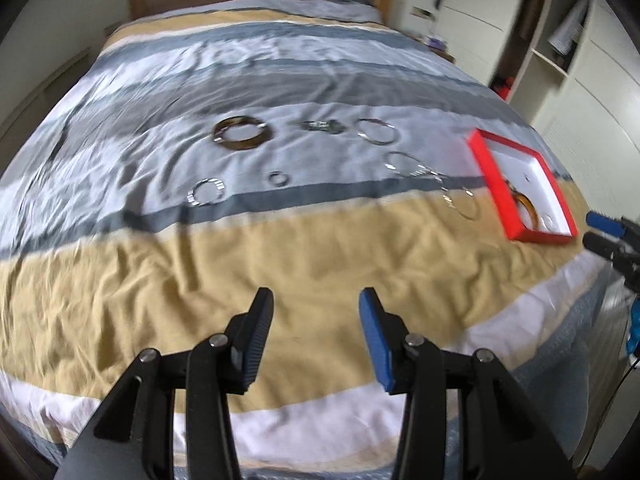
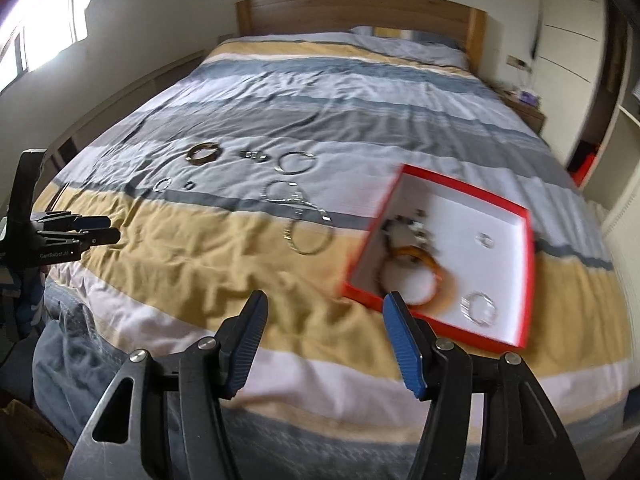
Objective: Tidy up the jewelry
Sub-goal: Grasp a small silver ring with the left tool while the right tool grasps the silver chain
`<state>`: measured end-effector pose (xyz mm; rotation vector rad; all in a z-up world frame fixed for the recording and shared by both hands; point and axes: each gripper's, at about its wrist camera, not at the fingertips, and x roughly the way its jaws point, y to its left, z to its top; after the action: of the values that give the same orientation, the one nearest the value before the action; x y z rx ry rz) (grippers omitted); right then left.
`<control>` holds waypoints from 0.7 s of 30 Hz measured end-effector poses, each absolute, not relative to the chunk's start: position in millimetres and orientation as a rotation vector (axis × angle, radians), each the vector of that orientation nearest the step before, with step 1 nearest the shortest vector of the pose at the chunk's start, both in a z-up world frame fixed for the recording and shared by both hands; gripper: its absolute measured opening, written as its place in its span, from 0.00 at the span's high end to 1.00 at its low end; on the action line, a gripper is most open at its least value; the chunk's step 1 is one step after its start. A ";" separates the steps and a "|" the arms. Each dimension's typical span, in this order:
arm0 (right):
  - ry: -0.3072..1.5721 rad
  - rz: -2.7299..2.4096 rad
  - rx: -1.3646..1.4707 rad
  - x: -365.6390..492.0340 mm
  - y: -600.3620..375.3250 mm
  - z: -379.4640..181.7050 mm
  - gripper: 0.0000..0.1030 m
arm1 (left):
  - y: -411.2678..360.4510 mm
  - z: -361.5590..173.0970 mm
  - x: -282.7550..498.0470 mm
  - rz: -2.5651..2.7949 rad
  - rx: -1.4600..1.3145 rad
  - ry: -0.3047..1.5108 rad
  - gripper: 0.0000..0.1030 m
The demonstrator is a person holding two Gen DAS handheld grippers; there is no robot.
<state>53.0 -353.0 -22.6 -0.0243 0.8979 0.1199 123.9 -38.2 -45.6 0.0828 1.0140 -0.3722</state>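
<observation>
Loose jewelry lies on the striped bedspread [image 1: 304, 248]: a brown bangle [image 1: 240, 133], a small chain piece [image 1: 324, 125], silver hoops [image 1: 376, 130], a sparkly bracelet [image 1: 206, 191], a small ring [image 1: 279, 178] and thin hoops [image 1: 464, 204]. The red box [image 2: 460, 186] with a white lining sits at the right and holds an amber bangle [image 2: 420, 258], a dark beaded bracelet [image 2: 404, 226] and a silver bracelet [image 2: 478, 308]. My left gripper [image 1: 316, 304] hangs open and empty over the yellow stripe. My right gripper [image 2: 326, 304] is open and empty just in front of the box's near corner.
A wooden headboard [image 2: 360, 10] and pillows close off the far end of the bed. A wardrobe with shelves [image 1: 560, 60] stands to the right, with a nightstand [image 2: 528, 108] beside it. The bed's near edge drops off below both grippers.
</observation>
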 end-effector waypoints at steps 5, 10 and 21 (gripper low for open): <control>0.933 0.174 -0.033 98.5 -332.4 -43.0 0.36 | -27.4 -60.0 154.8 -0.360 0.009 1.021 0.59; 0.971 0.204 -0.032 154.6 -322.9 -67.0 0.36 | -38.9 -74.8 198.8 -0.368 -0.019 1.035 0.59; 1.045 0.242 -0.061 253.3 -309.2 -117.4 0.31 | -60.8 -120.2 275.8 -0.349 0.008 1.068 0.60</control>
<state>253.3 -309.2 -117.4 -0.0608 1.0450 0.2418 275.8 -60.8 -120.2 0.0078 1.0684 -0.3491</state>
